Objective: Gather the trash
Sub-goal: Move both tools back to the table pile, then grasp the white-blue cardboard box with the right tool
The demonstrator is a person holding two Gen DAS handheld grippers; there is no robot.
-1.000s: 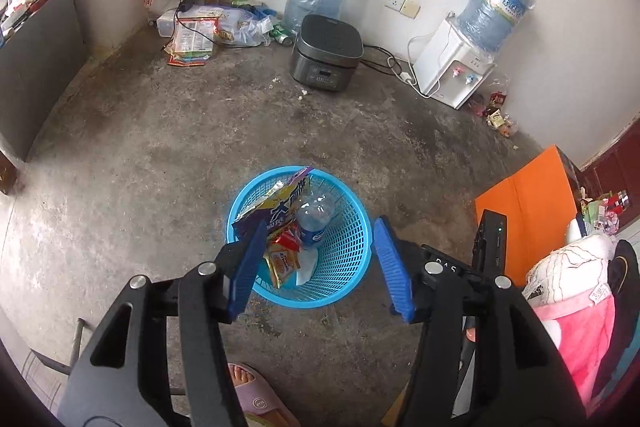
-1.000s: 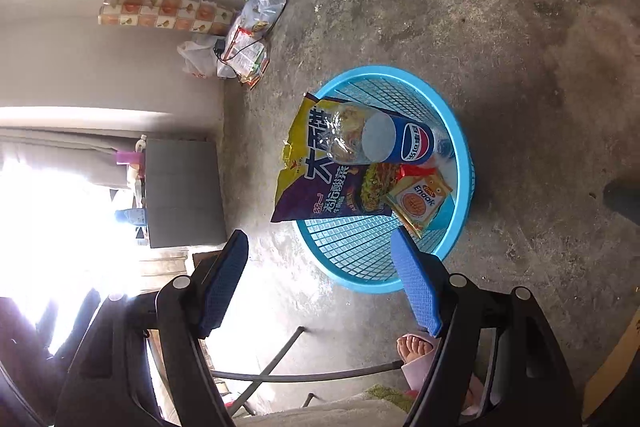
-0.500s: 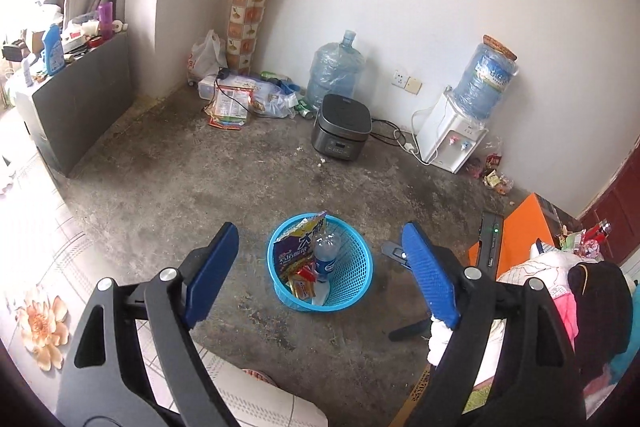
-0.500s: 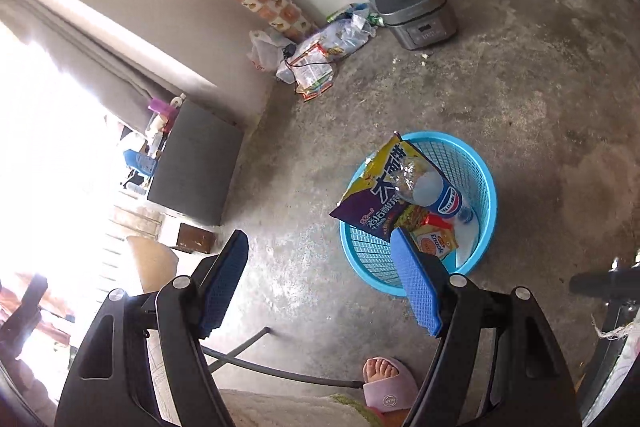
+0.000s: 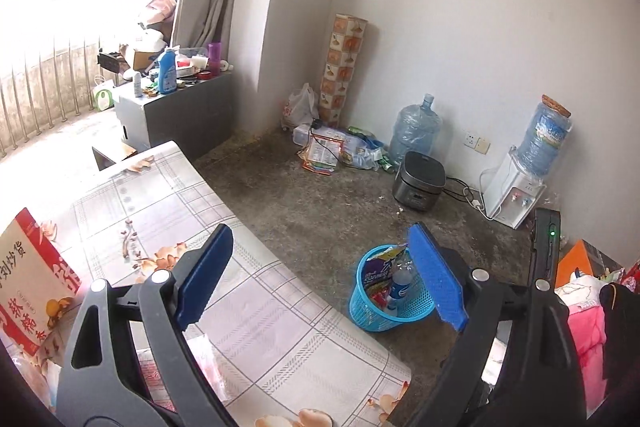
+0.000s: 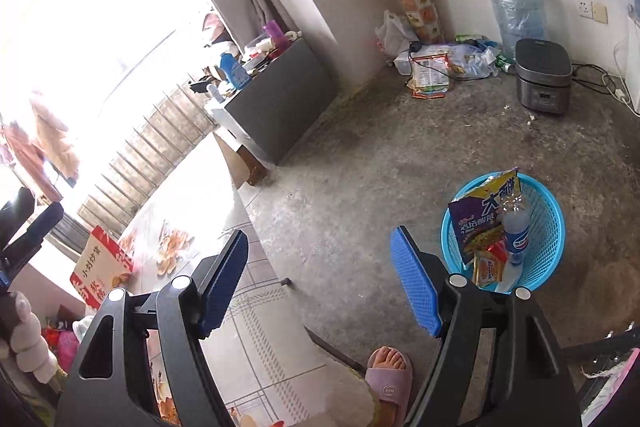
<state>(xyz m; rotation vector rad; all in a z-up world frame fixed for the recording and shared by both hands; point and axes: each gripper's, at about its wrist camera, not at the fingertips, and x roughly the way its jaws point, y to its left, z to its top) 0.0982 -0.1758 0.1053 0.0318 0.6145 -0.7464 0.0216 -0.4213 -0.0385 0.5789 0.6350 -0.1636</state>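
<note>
Both grippers have pulled well up and back from the basket since a second ago, and now the table fills the lower left of each view. That table [image 5: 280,327], under its checked floral cloth, runs from mid-left down to the bottom edge in the left wrist view. A red-and-cream snack box [image 5: 28,283] stands on it at the far left; the right wrist view shows that box at lower left too. Across the concrete floor, the blue basket [image 5: 370,319] sits right of centre, low in the frame, partly behind the left gripper's right pad. Inside it: a purple-and-yellow snack bag [image 6: 480,219] leaning on the rim, a plastic bottle [image 6: 514,227] beside it, and a small orange packet [image 6: 488,269] below. The left gripper [image 5: 320,275] has its blue pads spread wide, holding nothing. The right gripper [image 6: 320,279] is likewise spread wide, nothing between its pads. A slippered foot [image 6: 390,375] shows at the bottom of the right wrist view.
</note>
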